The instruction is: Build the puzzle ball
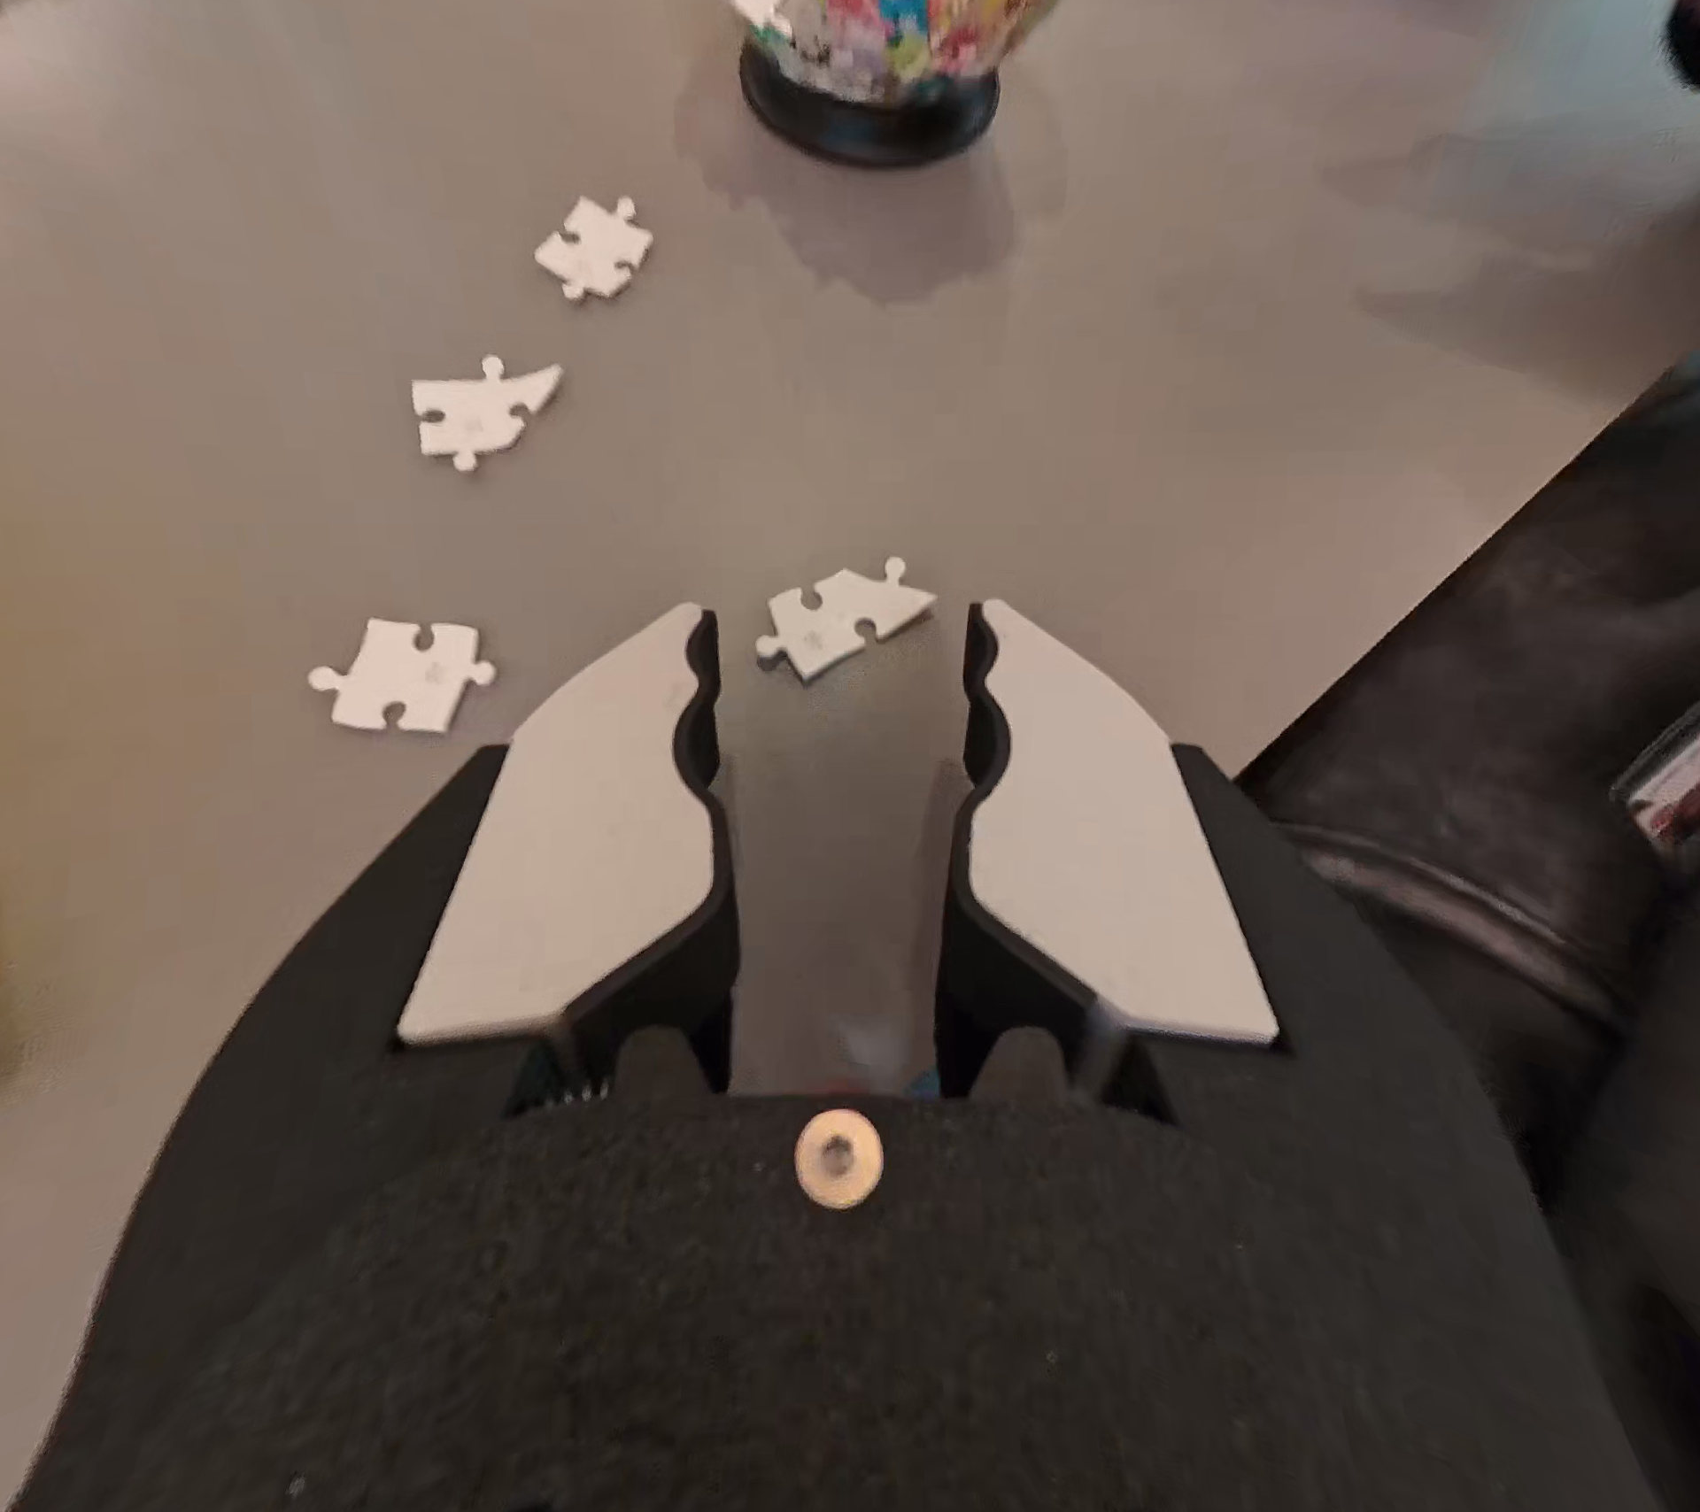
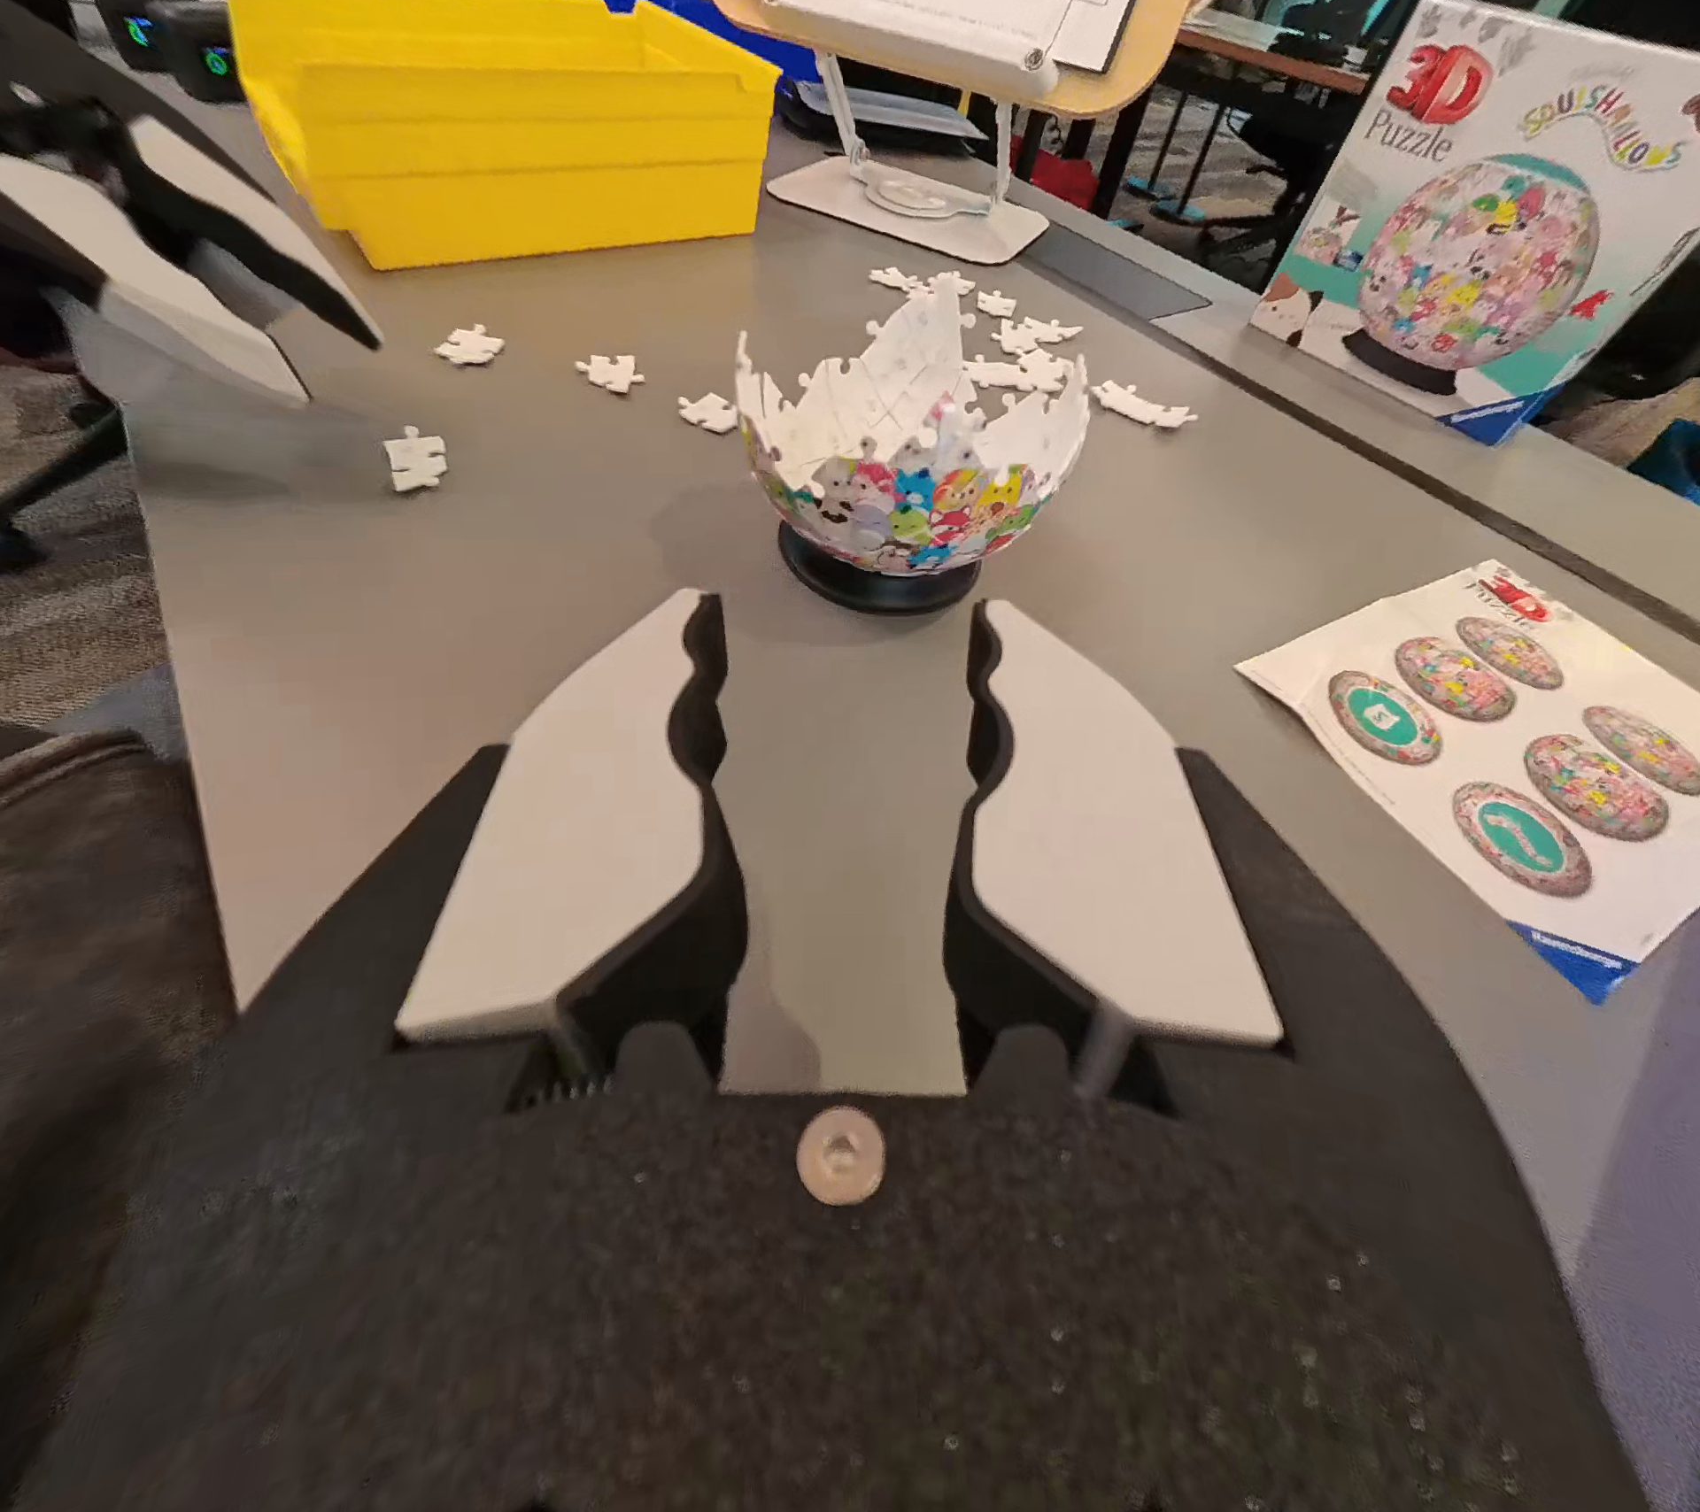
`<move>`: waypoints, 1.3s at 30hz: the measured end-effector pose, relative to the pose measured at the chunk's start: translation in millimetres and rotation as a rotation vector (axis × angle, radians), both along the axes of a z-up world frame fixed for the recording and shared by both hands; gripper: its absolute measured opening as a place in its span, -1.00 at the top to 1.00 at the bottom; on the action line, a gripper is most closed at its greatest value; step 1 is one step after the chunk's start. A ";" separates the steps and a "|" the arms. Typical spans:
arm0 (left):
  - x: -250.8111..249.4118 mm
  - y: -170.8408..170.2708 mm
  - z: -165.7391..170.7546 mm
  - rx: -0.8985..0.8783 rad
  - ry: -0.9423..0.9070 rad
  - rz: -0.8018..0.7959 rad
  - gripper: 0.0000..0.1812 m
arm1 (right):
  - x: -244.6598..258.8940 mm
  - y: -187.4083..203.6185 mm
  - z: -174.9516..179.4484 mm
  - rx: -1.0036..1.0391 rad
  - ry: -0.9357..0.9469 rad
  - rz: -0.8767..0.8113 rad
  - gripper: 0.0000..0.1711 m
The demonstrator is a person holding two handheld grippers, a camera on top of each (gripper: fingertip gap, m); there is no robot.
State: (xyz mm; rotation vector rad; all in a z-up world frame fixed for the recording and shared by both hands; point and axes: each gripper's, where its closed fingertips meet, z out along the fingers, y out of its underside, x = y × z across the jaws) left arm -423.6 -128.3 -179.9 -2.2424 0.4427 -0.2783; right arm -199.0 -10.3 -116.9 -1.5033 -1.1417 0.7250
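Because the puzzle ball (image 2: pixel 911 456) is only half built, it stands as an open bowl of interlocked pieces on a black ring stand (image 2: pixel 878 585) near the middle of the grey tabletop (image 2: pixel 460 640), with its jagged upper rim unsupported. That shell looks light, thin and stiff but fragile; a squeeze across the rim would probably pop joints apart, so it seems wiser to steady it low, near the stand.

Loose white pieces lie face down toward the tabletop's left edge and behind the ball toward the far edge. Each looks like a light, curved, smooth plastic chip, likely to skid on the table. The nearest puzzle piece (image 1: pixel 842 622) lies flat just ahead of the left gripper (image 1: pixel 842 617), whose jaws stand apart and empty around it. Gripping across its body, not on a knob, should hold best.

The right gripper (image 2: pixel 844 612) hangs in front of the ball, jaws apart and empty, clear of the stand. A yellow bin (image 2: pixel 515 134) sits at the far left corner, and an instruction sheet (image 2: pixel 1490 760) lies at the right edge.
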 end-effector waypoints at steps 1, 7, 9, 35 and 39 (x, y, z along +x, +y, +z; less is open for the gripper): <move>0.7 -0.4 -5.3 -0.024 0.023 0.000 0.44 | 0.3 -1.5 2.6 0.004 0.010 0.005 0.42; -5.5 10.3 -36.8 -0.132 0.148 0.008 0.30 | -9.6 -8.9 -6.5 0.009 -0.026 0.073 0.43; -2.2 14.7 -39.9 -0.139 0.141 -0.009 0.29 | -12.9 -13.3 -3.7 0.006 -0.012 0.092 0.43; 133.3 8.0 45.6 0.467 0.685 -0.464 1.00 | -77.2 -98.1 -31.6 -0.581 -0.175 0.610 0.91; 88.9 9.0 36.1 0.365 0.630 -0.317 1.00 | -65.4 -84.0 -28.6 -0.577 -0.131 0.547 0.85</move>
